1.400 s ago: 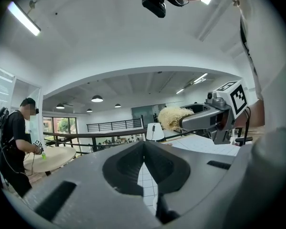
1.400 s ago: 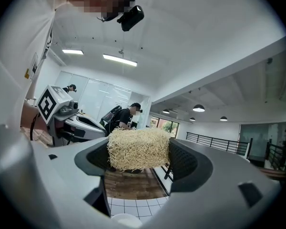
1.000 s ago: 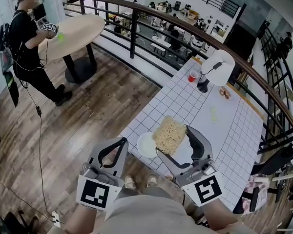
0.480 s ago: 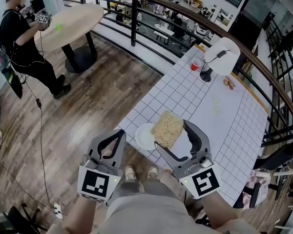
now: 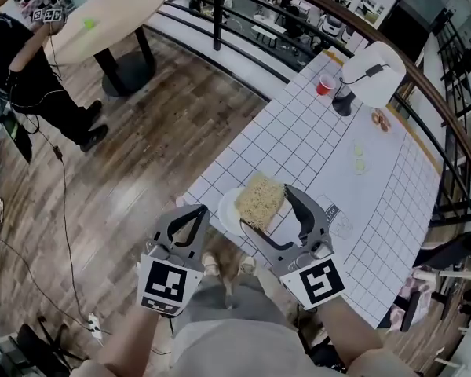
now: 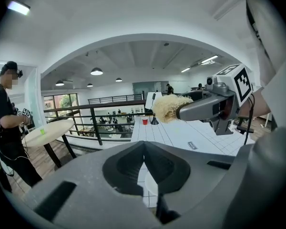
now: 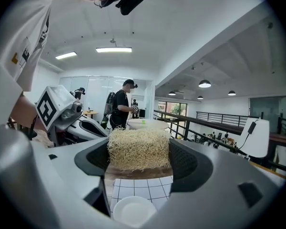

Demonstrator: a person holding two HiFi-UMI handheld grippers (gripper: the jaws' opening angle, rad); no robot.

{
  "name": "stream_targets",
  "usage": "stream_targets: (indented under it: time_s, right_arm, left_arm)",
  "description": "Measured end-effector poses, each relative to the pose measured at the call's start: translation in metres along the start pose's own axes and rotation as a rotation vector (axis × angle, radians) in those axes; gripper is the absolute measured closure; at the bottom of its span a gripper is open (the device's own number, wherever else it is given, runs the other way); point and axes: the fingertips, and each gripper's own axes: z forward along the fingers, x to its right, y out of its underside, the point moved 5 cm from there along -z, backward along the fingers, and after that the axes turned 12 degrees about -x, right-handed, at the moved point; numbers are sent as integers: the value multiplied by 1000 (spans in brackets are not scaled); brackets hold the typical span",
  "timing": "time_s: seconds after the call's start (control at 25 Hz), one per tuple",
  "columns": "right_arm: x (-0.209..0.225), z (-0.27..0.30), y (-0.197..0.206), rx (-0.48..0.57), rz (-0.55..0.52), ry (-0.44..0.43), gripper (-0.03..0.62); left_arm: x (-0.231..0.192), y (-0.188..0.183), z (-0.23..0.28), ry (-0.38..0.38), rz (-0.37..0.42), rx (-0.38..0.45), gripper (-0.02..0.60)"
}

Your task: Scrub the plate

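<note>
A white plate (image 5: pixel 228 211) lies at the near corner of the white tiled table (image 5: pixel 322 155). Just above it my right gripper (image 5: pixel 265 204) is shut on a straw-coloured loofah scrubber (image 5: pixel 259 195), its pads pressing on both sides of it. In the right gripper view the scrubber (image 7: pixel 138 149) fills the gap between the jaws and the plate (image 7: pixel 132 210) shows below. My left gripper (image 5: pixel 198 210) hangs left of the plate, off the table's edge over the floor, shut and empty. The left gripper view shows the plate (image 6: pixel 152 183) below its closed jaws.
Far on the table stand a red cup (image 5: pixel 324 86) and a white lamp (image 5: pixel 374 73), with small food pieces (image 5: pixel 381 120) near them. A railing (image 5: pixel 220 14) runs behind. A person (image 5: pixel 23 77) stands by a round table (image 5: pixel 110 18) at upper left. Cables (image 5: pixel 63 210) trail over the wood floor.
The view has swung, so the table and the person sit further up and left. The right gripper still holds the scrubber over the plate, and the left gripper stays shut.
</note>
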Motion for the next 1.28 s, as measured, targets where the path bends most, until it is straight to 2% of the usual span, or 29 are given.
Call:
stream_targets:
  time_s: [0.28, 0.48, 0.68, 0.8, 0.84, 0.88, 0.92, 1.04, 1.28]
  right_arm:
    - [2, 44, 52, -95, 34, -56, 224]
    - [-3, 70, 93, -172, 36, -74, 224]
    - [-8, 97, 125, -213, 69, -101, 224]
    - [-12, 113, 148, -247, 60, -104, 224]
    - [-12, 117, 155, -262, 44, -102, 224]
    - [-11, 119, 162, -277, 26, -98, 224]
    - [-11, 121, 167, -291, 16, -95, 224]
    - [-15, 128, 179, -321, 27, -108, 224]
    - [-13, 145, 202, -390, -13, -93, 224]
  left_arm:
    - [5, 44, 52, 67, -31, -128, 569]
    - [10, 85, 89, 152, -118, -223, 568]
    - [14, 121, 128, 216, -162, -310, 568]
    - [17, 141, 146, 264, -225, -353, 566]
    - [19, 148, 153, 285, -248, -367, 551]
    - [21, 154, 159, 306, -271, -380, 497]
    - [24, 160, 165, 323, -294, -394, 476]
    - [23, 177, 172, 346, -350, -433, 476]
    - [24, 196, 186, 379, -405, -474, 476]
